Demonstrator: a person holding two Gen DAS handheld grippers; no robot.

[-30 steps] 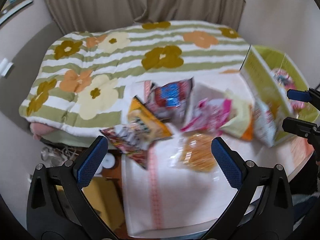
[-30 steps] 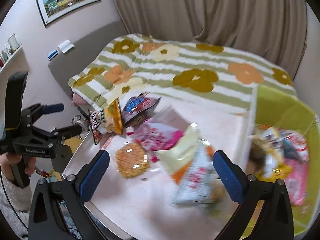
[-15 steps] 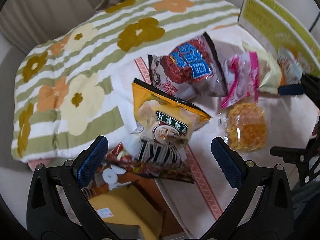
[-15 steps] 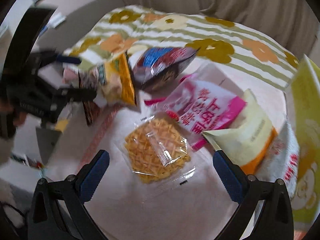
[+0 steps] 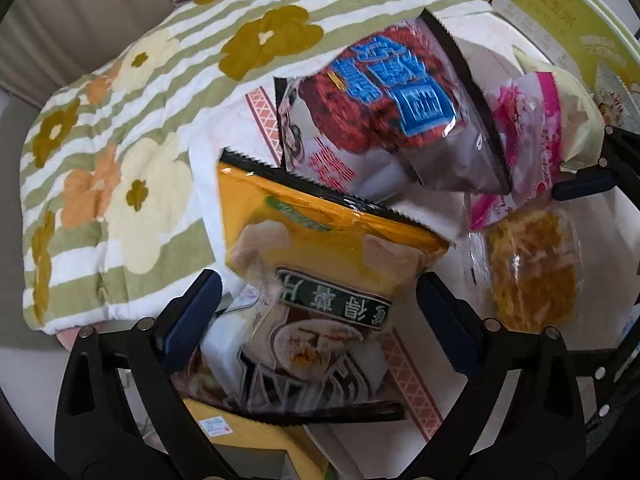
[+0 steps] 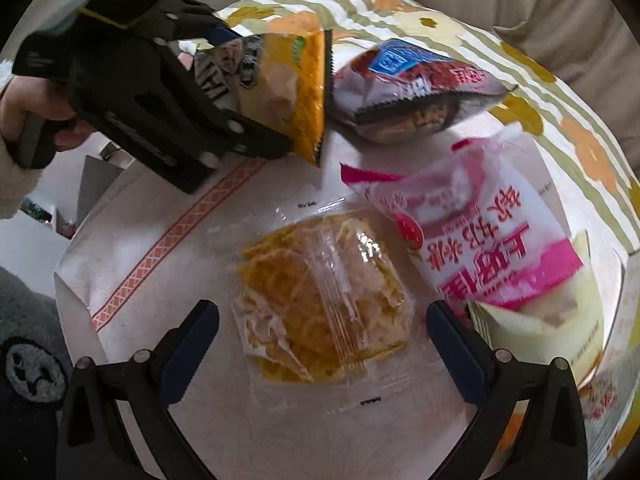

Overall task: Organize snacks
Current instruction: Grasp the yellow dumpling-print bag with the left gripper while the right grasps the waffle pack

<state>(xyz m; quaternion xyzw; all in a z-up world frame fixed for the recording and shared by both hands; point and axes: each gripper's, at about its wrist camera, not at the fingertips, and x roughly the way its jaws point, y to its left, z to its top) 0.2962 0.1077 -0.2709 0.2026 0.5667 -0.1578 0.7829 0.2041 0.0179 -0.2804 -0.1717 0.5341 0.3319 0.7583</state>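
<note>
A yellow snack bag (image 5: 332, 248) lies tilted on the heap at the table's left edge. My left gripper (image 5: 318, 316) points down around it. Its jaws are closing with the bag between them, and the pads stand at the bag's sides without a clear squeeze. The right wrist view shows the same gripper (image 6: 258, 92) straddling the bag (image 6: 296, 92). My right gripper (image 6: 322, 340) hangs open over a clear packet of yellow noodle snack (image 6: 320, 300), one pad on each side, apart from it. That packet (image 5: 532, 272) is also in the left wrist view.
A red-and-blue bag (image 6: 412, 80), a pink bag (image 6: 480, 240) and a pale yellow bag (image 6: 540, 328) lie beside them on the white cloth (image 6: 160, 248). A green box (image 5: 560, 12) stands at the far right. A floral blanket (image 5: 120, 140) lies behind the table. A person's hand (image 6: 24, 108) grips the left tool.
Both grippers have sunk toward the snacks and tipped downward. The left now frames the yellow bag with slightly narrower jaws. The right now frames the clear noodle packet.
</note>
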